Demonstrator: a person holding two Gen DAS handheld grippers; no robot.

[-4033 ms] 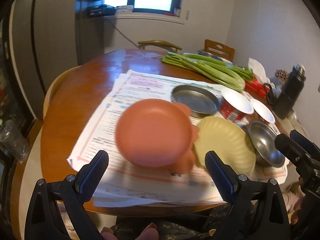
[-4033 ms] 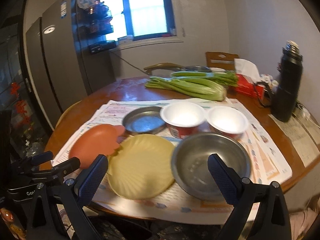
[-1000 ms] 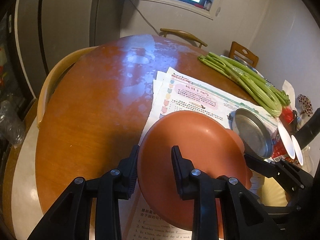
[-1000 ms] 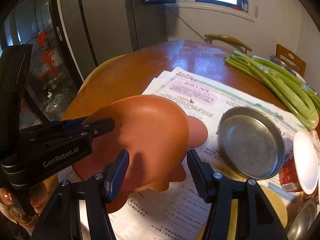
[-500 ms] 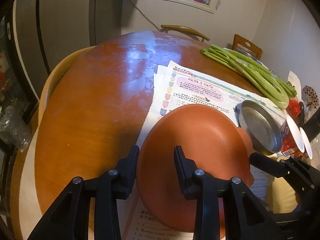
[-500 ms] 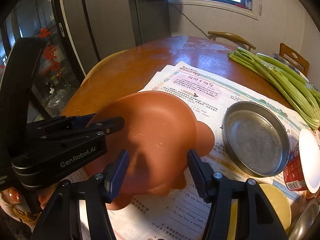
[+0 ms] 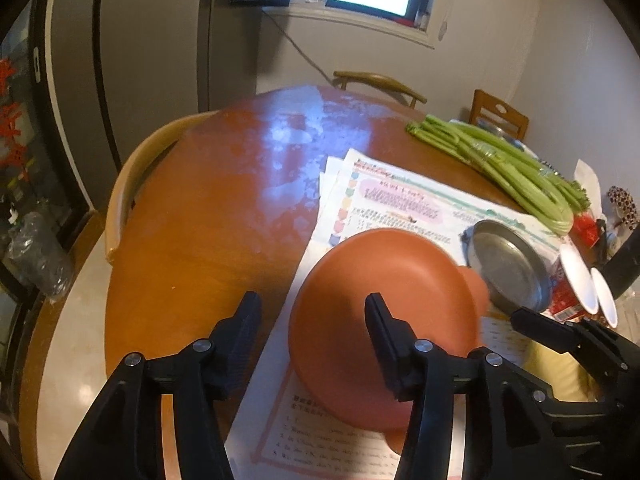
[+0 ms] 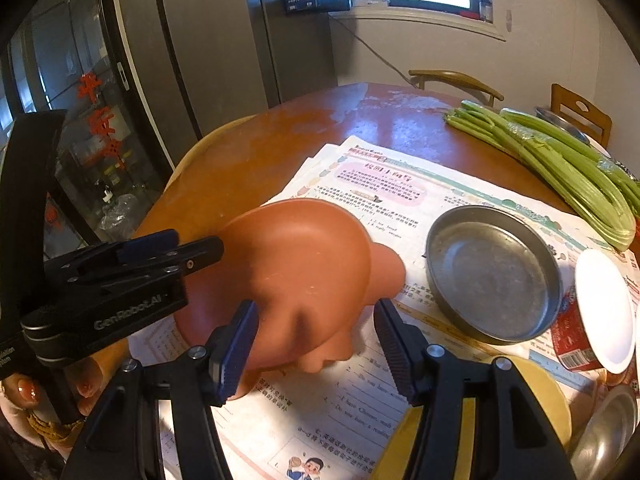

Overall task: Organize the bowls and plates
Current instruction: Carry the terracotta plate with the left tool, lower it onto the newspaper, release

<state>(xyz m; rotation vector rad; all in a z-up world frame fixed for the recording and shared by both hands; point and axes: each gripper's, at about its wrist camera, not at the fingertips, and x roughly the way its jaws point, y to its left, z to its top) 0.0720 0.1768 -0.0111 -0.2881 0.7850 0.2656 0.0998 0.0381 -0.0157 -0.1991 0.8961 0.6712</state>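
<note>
Lying upside down on the printed paper sheets (image 8: 384, 192), the orange pig-shaped plastic plate (image 8: 304, 276) sits between the right gripper (image 8: 316, 344), whose pads squeeze its near edge; the left gripper (image 7: 312, 338) has just been opening, its jaws off the rim

left claw (image 7: 312, 326): jaws just opened, off rim | orange plate (image 7: 384, 304): released

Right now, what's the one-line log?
left gripper: just opening, orange plate between jaws | right gripper: shut on it | resting: on newspaper
</note>
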